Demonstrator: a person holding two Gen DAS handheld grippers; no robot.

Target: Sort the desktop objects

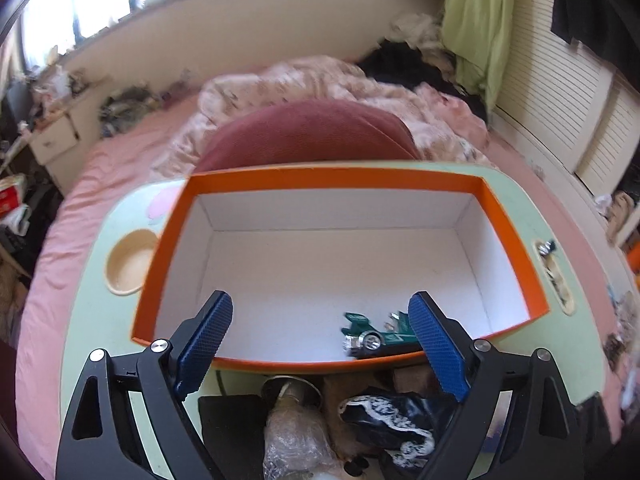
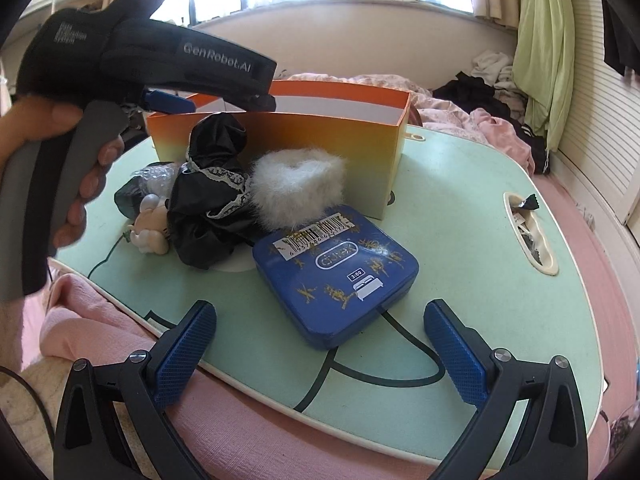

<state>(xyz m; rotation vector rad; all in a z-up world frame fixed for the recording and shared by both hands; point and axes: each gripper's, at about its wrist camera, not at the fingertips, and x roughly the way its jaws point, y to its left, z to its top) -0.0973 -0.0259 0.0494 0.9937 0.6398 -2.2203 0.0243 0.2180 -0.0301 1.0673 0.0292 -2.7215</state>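
An orange box point(image 1: 516, 232) with a white inside stands on the green lap table point(image 1: 100, 320). A green toy car point(image 1: 372, 332) lies inside it at the near right. My left gripper point(image 1: 320, 320) is open and empty, held over the box's near edge. In the right wrist view the same box point(image 2: 280, 136) stands behind a black lace-trimmed cloth point(image 2: 212, 200), a white fluffy band point(image 2: 296, 184), a small white figurine point(image 2: 150, 228) and a blue tin point(image 2: 336, 276). My right gripper point(image 2: 320, 344) is open and empty, just in front of the tin.
A round cup recess point(image 1: 128, 264) lies left of the box, and a slot with small items point(image 2: 528, 232) lies at the table's right. The table point(image 2: 460, 208) rests on a pink bed with bedding and clothes behind. The left gripper's handle and a hand point(image 2: 80, 140) fill the left.
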